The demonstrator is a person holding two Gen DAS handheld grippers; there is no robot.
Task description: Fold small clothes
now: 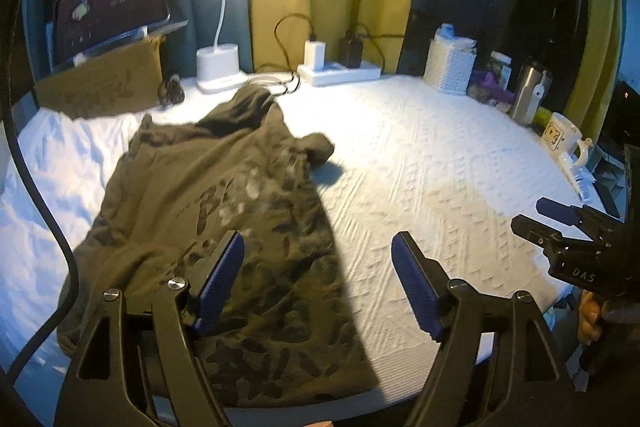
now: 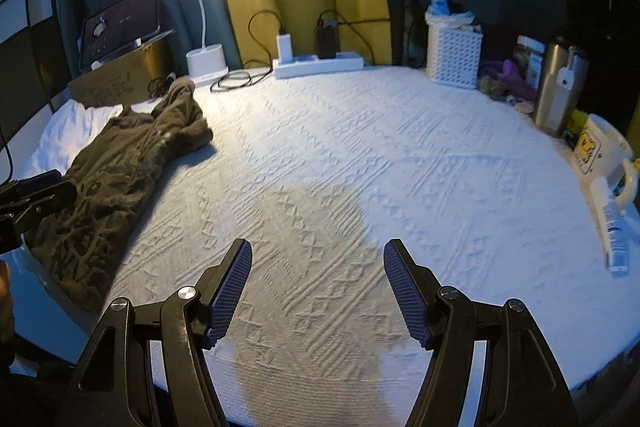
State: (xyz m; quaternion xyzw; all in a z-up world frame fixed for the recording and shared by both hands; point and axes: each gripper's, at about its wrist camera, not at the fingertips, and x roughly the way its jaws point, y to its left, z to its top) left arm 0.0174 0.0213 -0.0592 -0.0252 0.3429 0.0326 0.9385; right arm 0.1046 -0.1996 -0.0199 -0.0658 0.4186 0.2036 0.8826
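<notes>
A dark olive patterned garment [image 1: 208,219] lies spread lengthwise on the left part of a white textured bedspread [image 1: 420,179], its hood end bunched near the lamp. My left gripper [image 1: 318,267] hovers open above the garment's near right edge, nothing between its blue pads. In the right wrist view the same garment [image 2: 120,171] lies at the far left. My right gripper [image 2: 318,275] stands open over bare bedspread [image 2: 360,167], well apart from the cloth. The right gripper [image 1: 568,227] also shows at the right edge of the left wrist view, held by a hand.
A lit white desk lamp [image 1: 218,67], a power strip with chargers [image 1: 340,71] and cables line the back. A white basket [image 1: 450,65], steel flask [image 1: 528,95] and mug [image 1: 562,137] stand along the right edge. A cardboard box [image 1: 104,83] with a screen sits at back left.
</notes>
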